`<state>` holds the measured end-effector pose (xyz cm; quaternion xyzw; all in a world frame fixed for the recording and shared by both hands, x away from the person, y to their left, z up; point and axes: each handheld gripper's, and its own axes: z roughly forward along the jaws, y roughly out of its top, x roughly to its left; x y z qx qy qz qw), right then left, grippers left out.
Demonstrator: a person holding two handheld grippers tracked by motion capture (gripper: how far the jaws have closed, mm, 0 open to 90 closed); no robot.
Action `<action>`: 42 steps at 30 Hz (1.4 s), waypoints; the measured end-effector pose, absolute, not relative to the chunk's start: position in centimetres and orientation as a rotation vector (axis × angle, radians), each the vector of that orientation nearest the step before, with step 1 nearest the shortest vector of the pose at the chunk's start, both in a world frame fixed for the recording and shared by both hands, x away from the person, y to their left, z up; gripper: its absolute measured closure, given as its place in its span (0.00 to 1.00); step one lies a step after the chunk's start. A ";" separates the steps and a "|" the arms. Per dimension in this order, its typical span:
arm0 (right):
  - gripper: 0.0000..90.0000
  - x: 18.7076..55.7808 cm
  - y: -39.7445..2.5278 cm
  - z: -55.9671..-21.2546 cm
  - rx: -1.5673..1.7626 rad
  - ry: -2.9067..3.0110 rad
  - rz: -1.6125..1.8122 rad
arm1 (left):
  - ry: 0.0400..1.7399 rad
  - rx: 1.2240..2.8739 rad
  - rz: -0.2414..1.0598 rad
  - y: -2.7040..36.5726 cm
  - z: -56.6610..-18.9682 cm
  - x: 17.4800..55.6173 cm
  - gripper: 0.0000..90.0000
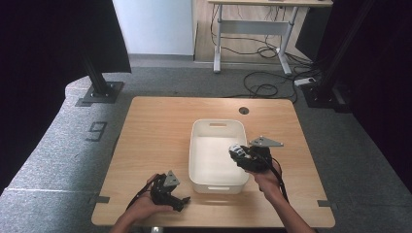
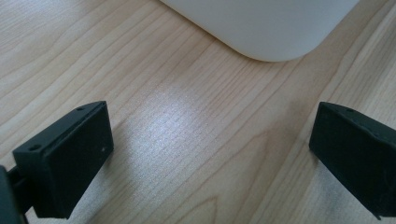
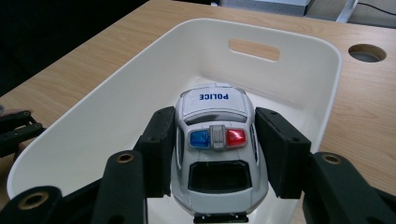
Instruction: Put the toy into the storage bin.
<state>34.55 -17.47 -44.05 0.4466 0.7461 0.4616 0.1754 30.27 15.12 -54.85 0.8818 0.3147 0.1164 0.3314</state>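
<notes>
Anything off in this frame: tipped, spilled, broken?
Nothing stands out. The white bin sits upright on the wooden table. The right gripper holds the toy police car level between its jaws, above the bin. The left gripper is open over bare table near a bin corner.

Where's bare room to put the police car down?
Bin floor is bare under the police car, which the right hand-held gripper holds. Tabletop left of the bin is free too. Crowded: the near edge by the left hand-held gripper.
</notes>
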 end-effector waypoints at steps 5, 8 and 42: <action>0.56 34.7 -16.9 -44.3 1.262 2.123 1.302 | 0.823 2.304 0.305 15.1 -54.9 30.3 0.00; 0.56 34.9 -16.8 -44.5 1.267 2.128 1.295 | 0.824 2.304 0.304 15.1 -54.8 30.3 0.00; 0.56 37.6 -14.2 -46.0 1.315 2.166 1.228 | 0.826 2.304 0.305 15.1 -54.9 30.3 0.00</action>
